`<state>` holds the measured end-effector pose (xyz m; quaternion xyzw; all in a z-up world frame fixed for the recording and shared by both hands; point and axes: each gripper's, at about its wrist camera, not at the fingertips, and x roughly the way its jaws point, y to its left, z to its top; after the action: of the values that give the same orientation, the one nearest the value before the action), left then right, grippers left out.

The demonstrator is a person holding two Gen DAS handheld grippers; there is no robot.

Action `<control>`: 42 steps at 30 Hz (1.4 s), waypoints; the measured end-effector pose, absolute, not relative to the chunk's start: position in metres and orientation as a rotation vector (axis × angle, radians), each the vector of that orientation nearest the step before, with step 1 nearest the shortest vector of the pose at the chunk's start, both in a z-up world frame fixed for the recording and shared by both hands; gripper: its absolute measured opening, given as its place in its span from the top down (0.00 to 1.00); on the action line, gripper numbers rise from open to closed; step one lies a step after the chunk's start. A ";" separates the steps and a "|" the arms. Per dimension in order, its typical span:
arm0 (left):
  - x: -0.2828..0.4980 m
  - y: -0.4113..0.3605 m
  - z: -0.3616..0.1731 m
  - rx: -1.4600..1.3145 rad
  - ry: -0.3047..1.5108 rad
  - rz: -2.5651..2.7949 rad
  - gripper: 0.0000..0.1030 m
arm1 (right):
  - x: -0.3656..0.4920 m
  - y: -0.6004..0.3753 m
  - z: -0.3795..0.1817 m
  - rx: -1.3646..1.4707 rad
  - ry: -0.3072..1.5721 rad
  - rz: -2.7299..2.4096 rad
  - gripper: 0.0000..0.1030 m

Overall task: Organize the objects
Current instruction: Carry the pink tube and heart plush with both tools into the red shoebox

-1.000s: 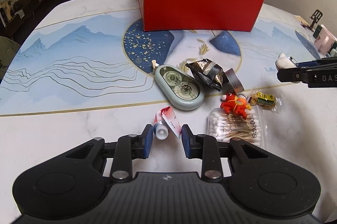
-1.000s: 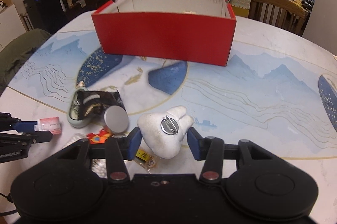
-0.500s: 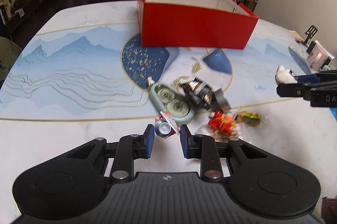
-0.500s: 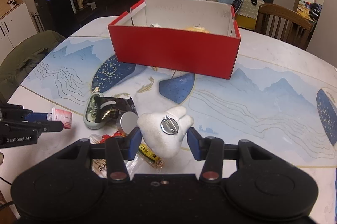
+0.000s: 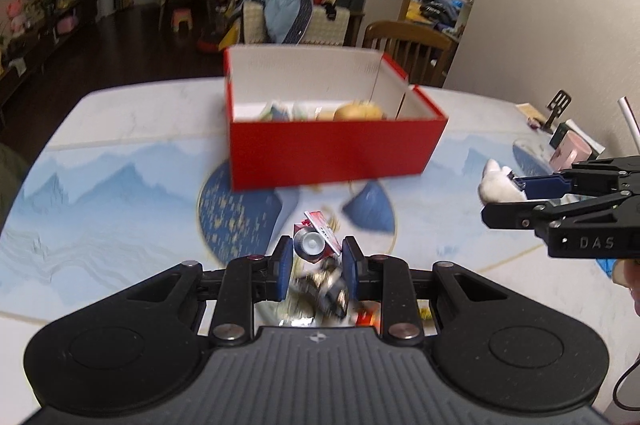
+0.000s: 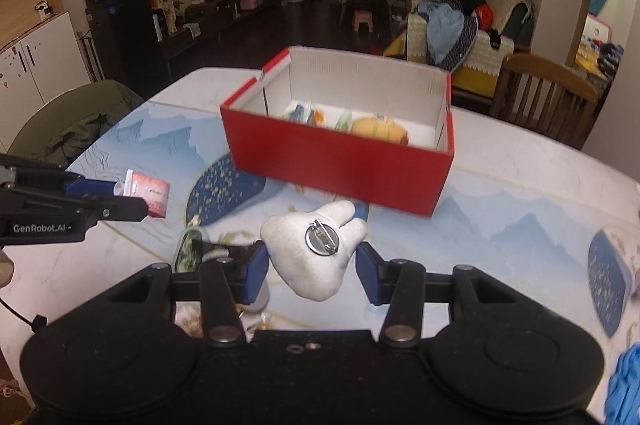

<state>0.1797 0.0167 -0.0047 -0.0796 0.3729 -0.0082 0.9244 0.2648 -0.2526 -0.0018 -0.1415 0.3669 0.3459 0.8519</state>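
Note:
My left gripper (image 5: 314,251) is shut on a small red-and-white tube (image 5: 316,239) and holds it above the table; it also shows in the right wrist view (image 6: 144,191). My right gripper (image 6: 310,255) is shut on a white plush brooch (image 6: 312,249) with a metal pin on its back, also lifted; the plush shows in the left wrist view (image 5: 496,183). An open red box (image 5: 336,149) stands ahead on the table, with a yellow bun-like toy (image 6: 378,129) and other items inside.
Leftover items lie on the patterned table below my grippers: a dark foil packet (image 5: 324,289) and a green oval case (image 6: 188,245). A wooden chair (image 6: 548,101) stands behind the table. A pink item (image 5: 568,153) sits at the right edge.
Both grippers have risen from the table with their objects and moved toward the red box, whose inside has come into view. The left gripper closed on the tube.

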 end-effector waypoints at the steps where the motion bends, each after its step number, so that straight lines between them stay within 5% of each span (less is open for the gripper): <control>1: 0.183 0.016 -0.001 -0.157 0.757 -0.020 0.75 | 0.267 -0.251 0.001 -0.302 0.764 0.730 0.54; 20: 0.272 0.006 0.040 -0.001 0.660 -0.040 0.75 | 0.335 -0.227 0.031 -0.333 0.615 0.691 0.54; 42: 0.384 0.010 -0.003 0.020 0.810 -0.016 0.75 | 0.436 -0.185 -0.019 -0.344 0.728 0.650 0.54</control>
<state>0.3841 0.0099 -0.0030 0.0097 0.3941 -0.0077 0.9190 0.4356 -0.1853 -0.0194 -0.1643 0.3481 0.3108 0.8690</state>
